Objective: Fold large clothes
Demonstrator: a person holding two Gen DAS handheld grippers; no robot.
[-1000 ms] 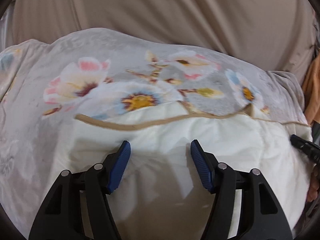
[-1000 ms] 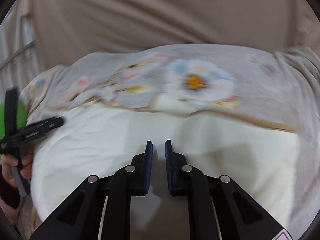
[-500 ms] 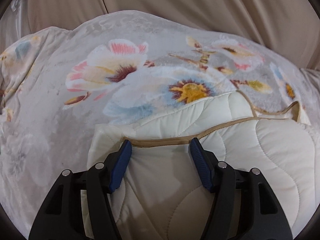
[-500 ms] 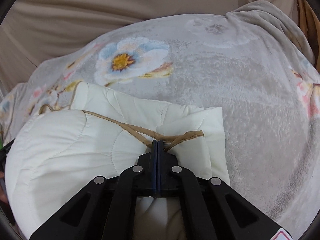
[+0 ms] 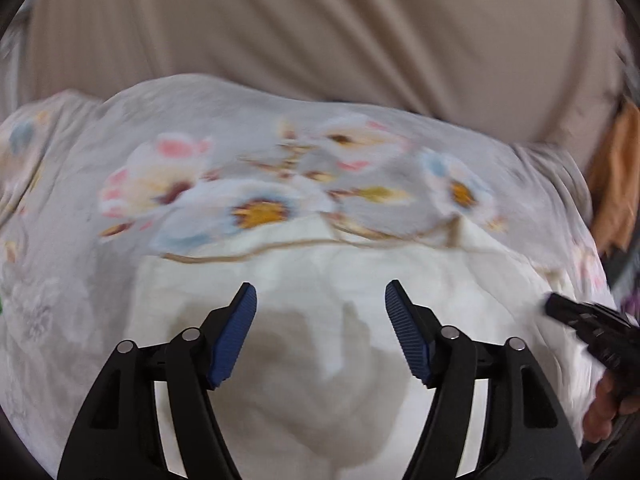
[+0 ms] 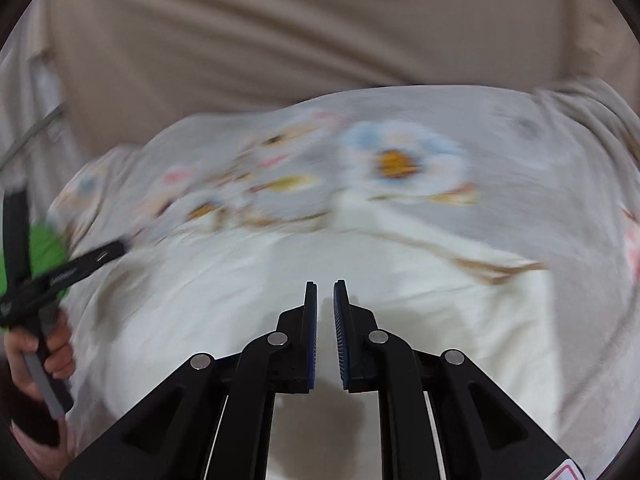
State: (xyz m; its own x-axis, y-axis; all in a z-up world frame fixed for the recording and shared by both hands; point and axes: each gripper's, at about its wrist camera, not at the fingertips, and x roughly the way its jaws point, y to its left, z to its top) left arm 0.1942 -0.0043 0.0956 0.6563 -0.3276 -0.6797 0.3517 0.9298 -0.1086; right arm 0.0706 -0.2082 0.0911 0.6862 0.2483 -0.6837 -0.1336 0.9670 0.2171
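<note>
Garment: cream-white quilted fabric, tan binding along its edge. Blanket beneath: pale grey, printed with large flowers in white, pink and light blue, yellow-orange centres. Backdrop cloth: plain beige. Left tool: black frame, blue ribbed pads. Right tool: black frame, blue pads. Green patch at the right view's left edge.

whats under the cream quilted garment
The grey floral plush blanket shows around the cream quilted garment and runs beneath it; whatever lies under the blanket is covered.
</note>
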